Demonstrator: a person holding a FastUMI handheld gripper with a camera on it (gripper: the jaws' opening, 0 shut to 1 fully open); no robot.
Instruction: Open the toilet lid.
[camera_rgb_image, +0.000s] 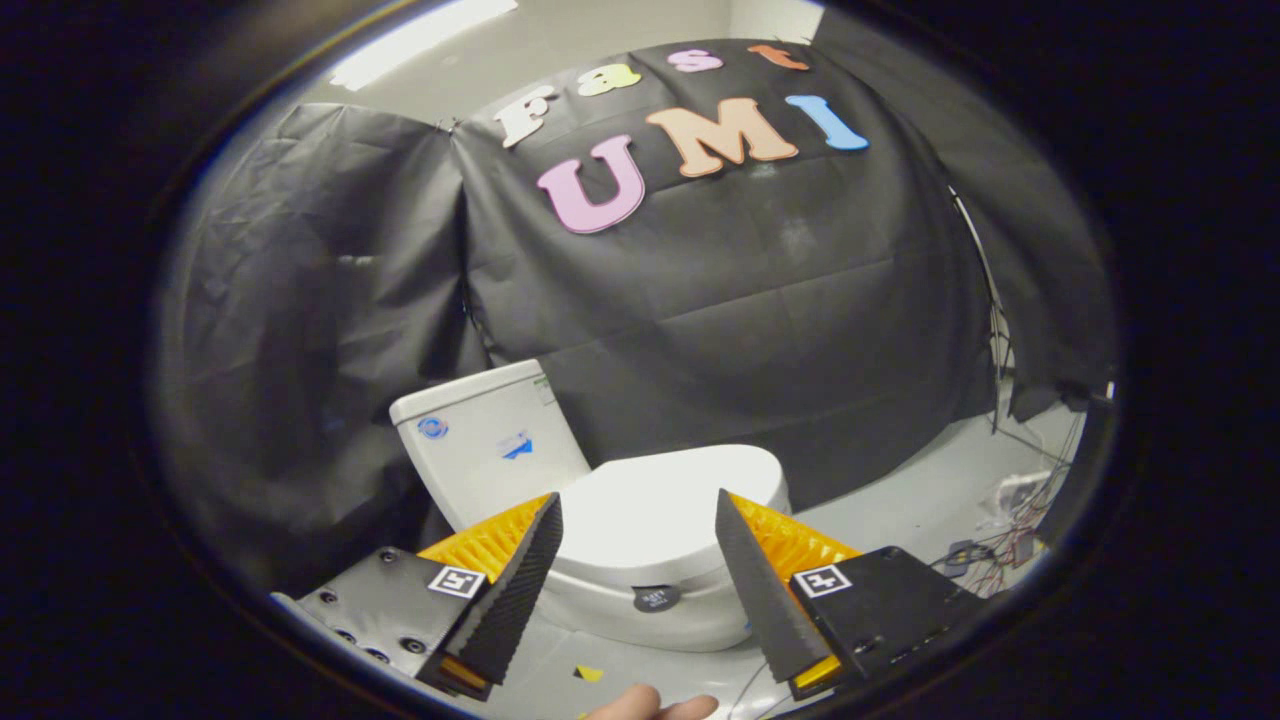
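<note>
- Nearest the camera, part of a hand (650, 707) showed just beneath the claw (638, 520), below the gap between its fingers.
- Claw state: the two fingers (520, 585) stood wide apart and gripped nothing; no part of either touched the toilet.
- Just ahead of the fingers, and framed in the gap between them, sat the toilet lid (665, 505). It lay flat and closed over the toilet bowl (640, 615), so the task was not yet begun.
- Beyond the lid, on the left-finger side, rose the tank (490, 440), with two small stickers on its front face.
- A small dark round sticker (656, 598) sat on the bowl front, directly under the lid's near edge and midway between the fingers.
- Handling judgement: the lid looked like a rigid, smooth, glossy plastic shell, probably light to moderate in weight, hinged at the tank side. It should not flex much, but the glossy surface would likely be slippery under a pinch.
- Recommended hold: the free front lip, the edge nearest the claw, farthest from the hinge. One finger hooked under that lip, or both fingers pinching it top and bottom, should give the best leverage.
- Caution: whether a usable gap existed under the lip could not be told.
- Loose cables (1000, 540) lay on the floor (900, 500) beyond the right finger, well apart from the toilet.
</note>
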